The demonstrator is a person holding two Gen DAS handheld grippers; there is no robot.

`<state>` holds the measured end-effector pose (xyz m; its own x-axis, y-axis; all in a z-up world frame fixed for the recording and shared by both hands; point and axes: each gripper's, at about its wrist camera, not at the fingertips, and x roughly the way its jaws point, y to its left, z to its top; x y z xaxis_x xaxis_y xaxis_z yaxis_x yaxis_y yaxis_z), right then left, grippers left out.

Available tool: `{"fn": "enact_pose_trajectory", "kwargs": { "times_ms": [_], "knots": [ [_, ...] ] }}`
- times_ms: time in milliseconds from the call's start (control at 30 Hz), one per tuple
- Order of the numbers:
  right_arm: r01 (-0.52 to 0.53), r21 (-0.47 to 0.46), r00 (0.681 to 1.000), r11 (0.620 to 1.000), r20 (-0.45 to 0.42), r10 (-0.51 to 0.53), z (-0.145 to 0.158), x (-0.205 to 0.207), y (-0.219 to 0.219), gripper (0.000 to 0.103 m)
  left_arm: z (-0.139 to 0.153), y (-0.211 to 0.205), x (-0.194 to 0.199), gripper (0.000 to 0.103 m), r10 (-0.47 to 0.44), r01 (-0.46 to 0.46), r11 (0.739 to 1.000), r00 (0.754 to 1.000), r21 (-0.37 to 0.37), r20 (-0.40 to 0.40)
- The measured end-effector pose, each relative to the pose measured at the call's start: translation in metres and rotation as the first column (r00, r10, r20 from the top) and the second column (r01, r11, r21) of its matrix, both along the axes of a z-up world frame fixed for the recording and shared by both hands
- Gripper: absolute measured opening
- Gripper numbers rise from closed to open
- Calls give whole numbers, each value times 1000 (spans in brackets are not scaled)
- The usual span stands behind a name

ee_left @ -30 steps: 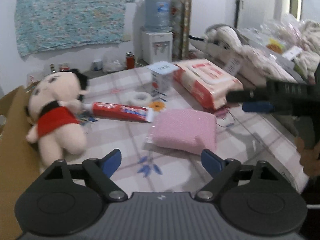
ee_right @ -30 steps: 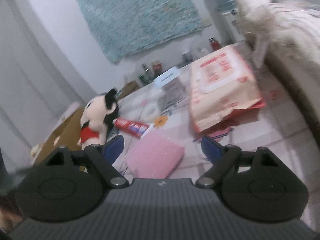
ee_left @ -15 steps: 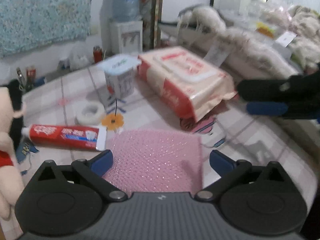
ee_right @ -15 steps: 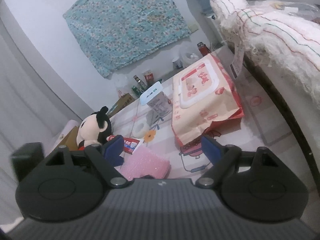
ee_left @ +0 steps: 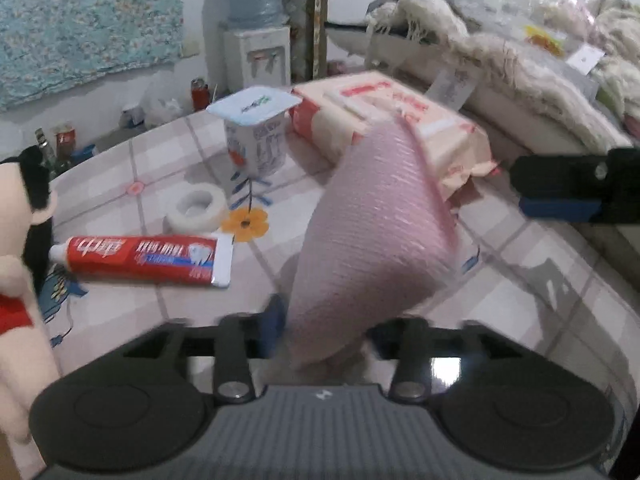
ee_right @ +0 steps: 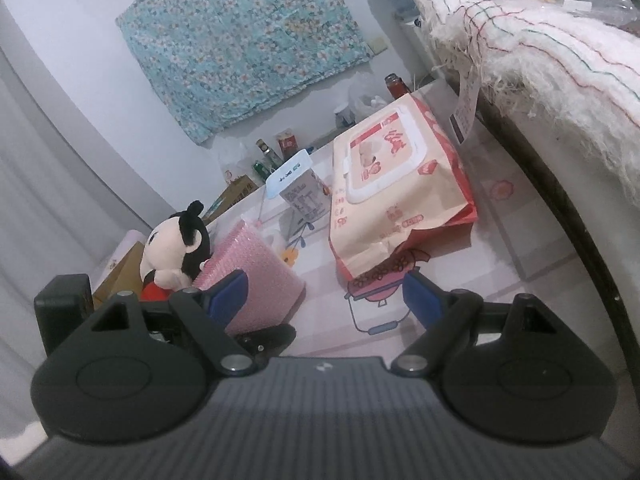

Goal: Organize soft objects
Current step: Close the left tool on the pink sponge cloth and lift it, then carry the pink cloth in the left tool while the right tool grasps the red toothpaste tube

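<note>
My left gripper (ee_left: 324, 328) is shut on a pink bubble-wrap pouch (ee_left: 372, 232) and holds it tilted up off the table. The pouch also shows in the right wrist view (ee_right: 256, 268), beside the plush doll (ee_right: 176, 244). The doll in a red dress stands at the far left of the left wrist view (ee_left: 20, 280). A wet-wipes pack (ee_left: 400, 124) lies behind the pouch; in the right wrist view it (ee_right: 392, 184) lies ahead. My right gripper (ee_right: 326, 300) is open and empty over the table, and appears at the right of the left wrist view (ee_left: 576, 188).
A red toothpaste tube (ee_left: 140, 260), a tape roll (ee_left: 196, 208) and a yogurt cup (ee_left: 256, 132) lie on the tiled table (ee_left: 520, 280). A cardboard box (ee_right: 124, 276) stands at the left. A blanket-covered bench (ee_right: 540, 60) runs along the right edge.
My left gripper has shut on the pink pouch and lifted it off the table, tilting it up. My right gripper has stayed open with little movement.
</note>
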<state>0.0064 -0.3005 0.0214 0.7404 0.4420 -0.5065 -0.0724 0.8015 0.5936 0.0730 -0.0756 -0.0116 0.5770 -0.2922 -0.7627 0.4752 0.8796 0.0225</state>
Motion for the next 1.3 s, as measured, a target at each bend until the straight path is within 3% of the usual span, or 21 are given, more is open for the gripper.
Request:
{"fn": "enact_pose_trajectory", "kwargs": {
  "times_ms": [133, 267, 367, 467, 600, 700, 767, 867, 1000, 1133, 1300],
  "knots": [
    [17, 23, 1000, 1000, 19, -18, 4, -4, -8, 85, 3, 0, -15, 80, -19, 21, 998, 999, 51, -41],
    [40, 75, 999, 996, 5, -40, 1, -4, -16, 85, 21, 3, -31, 97, -93, 91, 993, 995, 78, 23],
    [48, 95, 999, 994, 9, -49, 2, -5, -20, 85, 34, -7, -27, 99, -136, 130, 987, 989, 98, 53],
    [64, 95, 998, 993, 5, -65, 2, -6, -22, 85, 41, -25, -15, 103, -164, 162, 985, 986, 64, 35],
    [77, 111, 997, 991, -5, -77, 0, -6, -27, 85, 28, -58, 4, 103, -299, 301, 951, 953, 69, -42],
    [88, 115, 996, 989, -7, -87, -1, -7, -32, 85, 12, -73, 22, 103, -293, 300, 943, 954, 140, -70],
    [99, 123, 995, 987, -7, -99, -2, -7, -35, 85, 6, -72, 35, 103, -293, 308, 948, 944, 84, -152],
    [112, 134, 994, 985, -10, -112, -3, -7, -38, 85, 5, -64, 45, 97, -266, 276, 961, 943, 25, -201],
    [96, 156, 995, 983, -19, -94, -6, -4, -36, 86, 1, -64, 29, 90, -263, 280, 955, 952, 98, -159],
    [101, 119, 995, 988, -24, -99, -6, -6, -31, 86, 1, -52, 10, 87, -169, 184, 977, 977, 112, -133],
    [85, 91, 996, 992, -7, -85, -5, -7, -26, 86, 5, -22, -24, 85, -116, 132, 985, 984, 109, -138]
  ]
}}
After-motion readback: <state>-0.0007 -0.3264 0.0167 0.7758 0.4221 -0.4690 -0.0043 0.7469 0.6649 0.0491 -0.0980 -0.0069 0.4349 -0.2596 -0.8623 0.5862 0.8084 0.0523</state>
